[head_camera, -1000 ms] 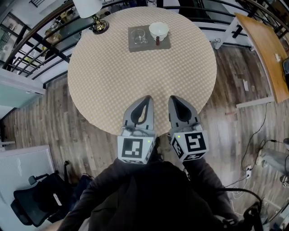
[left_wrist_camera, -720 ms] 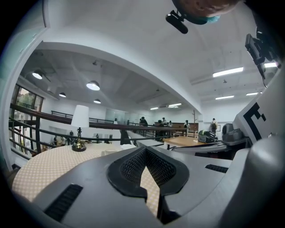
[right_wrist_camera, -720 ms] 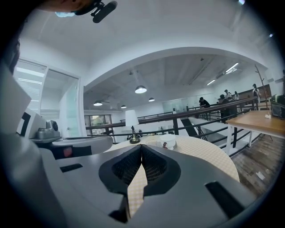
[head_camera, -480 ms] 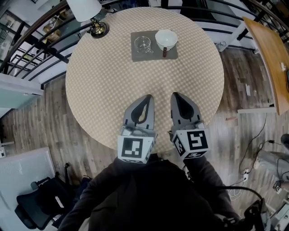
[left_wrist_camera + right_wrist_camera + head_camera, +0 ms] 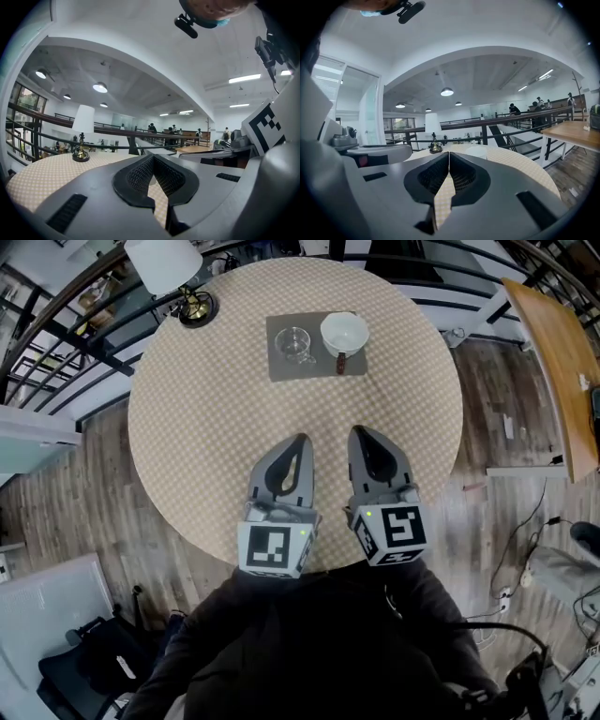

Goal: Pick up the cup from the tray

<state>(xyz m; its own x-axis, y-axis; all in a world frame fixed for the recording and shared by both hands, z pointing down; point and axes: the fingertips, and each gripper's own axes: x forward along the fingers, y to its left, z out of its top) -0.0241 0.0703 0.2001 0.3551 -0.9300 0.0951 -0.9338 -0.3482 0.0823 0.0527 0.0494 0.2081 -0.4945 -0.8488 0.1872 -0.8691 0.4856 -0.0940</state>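
Note:
A grey tray lies at the far side of the round checked table. On it stand a white cup, a clear glass to its left and a small dark-red item in front of the cup. My left gripper and right gripper hover side by side over the table's near part, well short of the tray. Both are shut with nothing between the jaws. In the right gripper view the cup shows just beyond my shut right gripper. My left gripper hides the tray in its own view.
A table lamp with a white shade and brass base stands at the table's far left. Railings curve round behind the table. A wooden desk stands at the right, and a black chair at the lower left.
The head view has shifted a little. Both grippers stay shut, side by side, and sit slightly farther forward over the table. The tray's items have not moved.

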